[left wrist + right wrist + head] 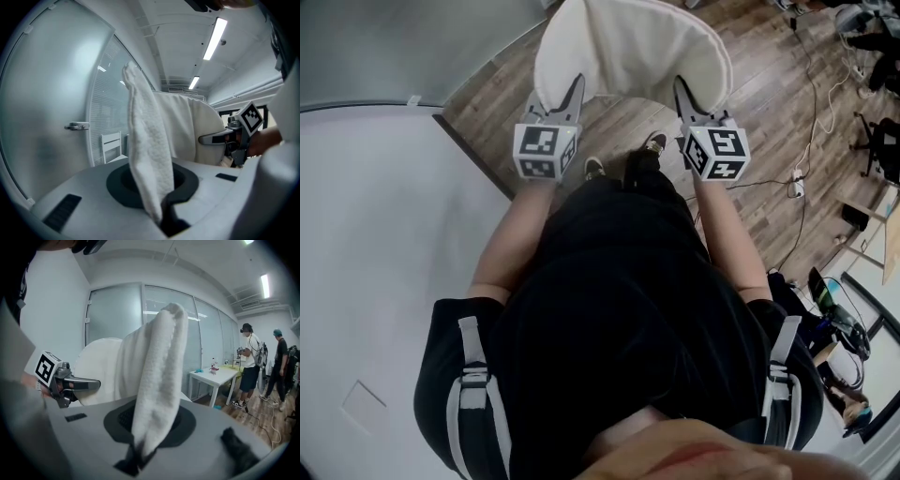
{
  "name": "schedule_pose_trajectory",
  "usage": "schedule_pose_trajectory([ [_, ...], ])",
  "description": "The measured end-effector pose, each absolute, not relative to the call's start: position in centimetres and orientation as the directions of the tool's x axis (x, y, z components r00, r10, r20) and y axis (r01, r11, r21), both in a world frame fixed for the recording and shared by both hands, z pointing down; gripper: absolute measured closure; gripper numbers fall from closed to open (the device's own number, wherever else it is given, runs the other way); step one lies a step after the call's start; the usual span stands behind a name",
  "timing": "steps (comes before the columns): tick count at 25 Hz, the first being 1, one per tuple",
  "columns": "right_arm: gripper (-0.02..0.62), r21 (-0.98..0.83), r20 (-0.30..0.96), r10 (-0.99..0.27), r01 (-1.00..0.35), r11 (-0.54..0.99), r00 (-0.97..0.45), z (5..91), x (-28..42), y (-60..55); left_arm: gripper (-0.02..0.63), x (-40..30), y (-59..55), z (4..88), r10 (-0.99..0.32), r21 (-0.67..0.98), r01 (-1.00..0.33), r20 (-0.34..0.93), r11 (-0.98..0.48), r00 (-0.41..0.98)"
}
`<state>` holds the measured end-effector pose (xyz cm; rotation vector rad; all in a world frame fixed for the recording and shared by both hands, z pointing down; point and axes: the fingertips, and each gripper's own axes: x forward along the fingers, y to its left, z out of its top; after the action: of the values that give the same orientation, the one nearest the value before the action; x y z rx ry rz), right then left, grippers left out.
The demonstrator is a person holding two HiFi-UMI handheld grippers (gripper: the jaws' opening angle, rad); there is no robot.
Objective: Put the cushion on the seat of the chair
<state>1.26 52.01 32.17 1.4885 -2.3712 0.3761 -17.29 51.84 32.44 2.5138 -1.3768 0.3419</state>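
Above the wood floor (pixel 750 131), the left gripper (pixel 577 89) and right gripper (pixel 679 91) are each clamped on a near edge of the white cushion (pixel 628 42), held out in mid-air: seemingly the carry, with lowering it flat onto the unseen chair seat next.

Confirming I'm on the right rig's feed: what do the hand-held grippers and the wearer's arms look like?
Left hand-held gripper and right hand-held gripper match: grey bodies, dark tapered jaws, each with a white cube bearing black square markers. Black short sleeves; grey shoulder straps.
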Motion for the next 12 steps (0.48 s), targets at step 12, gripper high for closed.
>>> schedule_pose_trajectory([
  [12,0.543,-0.077,0.383,-0.805,-0.884,0.461,-0.453,32.3,9.7,43.5,0.555,-8.9,44.3,32.0,-0.807,0.098,-0.868,0.331,-0.486,0.49],
])
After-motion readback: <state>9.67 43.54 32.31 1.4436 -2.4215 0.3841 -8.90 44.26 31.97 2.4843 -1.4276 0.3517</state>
